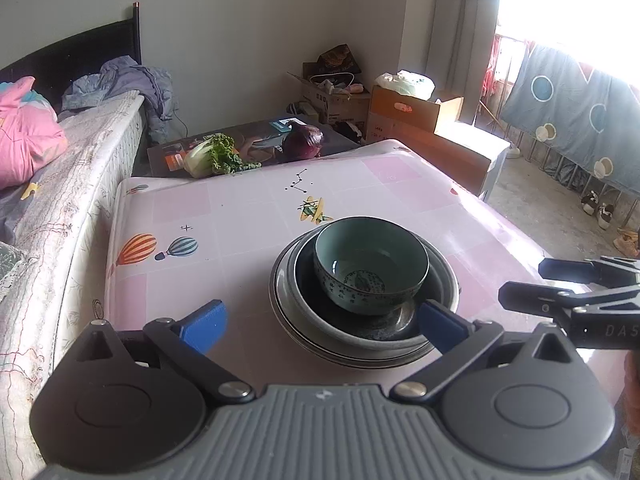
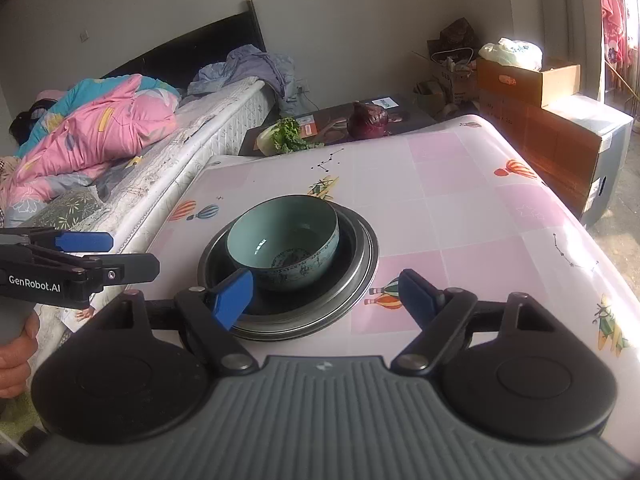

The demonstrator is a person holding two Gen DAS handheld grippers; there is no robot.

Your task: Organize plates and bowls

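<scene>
A teal bowl (image 1: pixel 370 264) with a dark pattern sits inside a dark shallow dish (image 1: pixel 360 330), which rests on stacked grey plates (image 1: pixel 280 292) on the pink-checked table (image 1: pixel 240 208). My left gripper (image 1: pixel 322 326) is open just in front of the stack, nothing between its blue pads (image 1: pixel 204 326). In the right wrist view, the same bowl (image 2: pixel 284 232) and plates (image 2: pixel 360 276) lie ahead of my open, empty right gripper (image 2: pixel 326 298). Its left pad overlaps the stack's near rim in the picture. Each gripper shows in the other's view: right gripper (image 1: pixel 560 280), left gripper (image 2: pixel 116 256).
A bed (image 2: pixel 120 132) with pink bedding runs along the table's left side. Beyond the far edge, a dark low surface holds a leafy cabbage (image 1: pixel 212 156) and a purple cabbage (image 1: pixel 302 142). Cardboard boxes (image 1: pixel 420 120) stand at the back right.
</scene>
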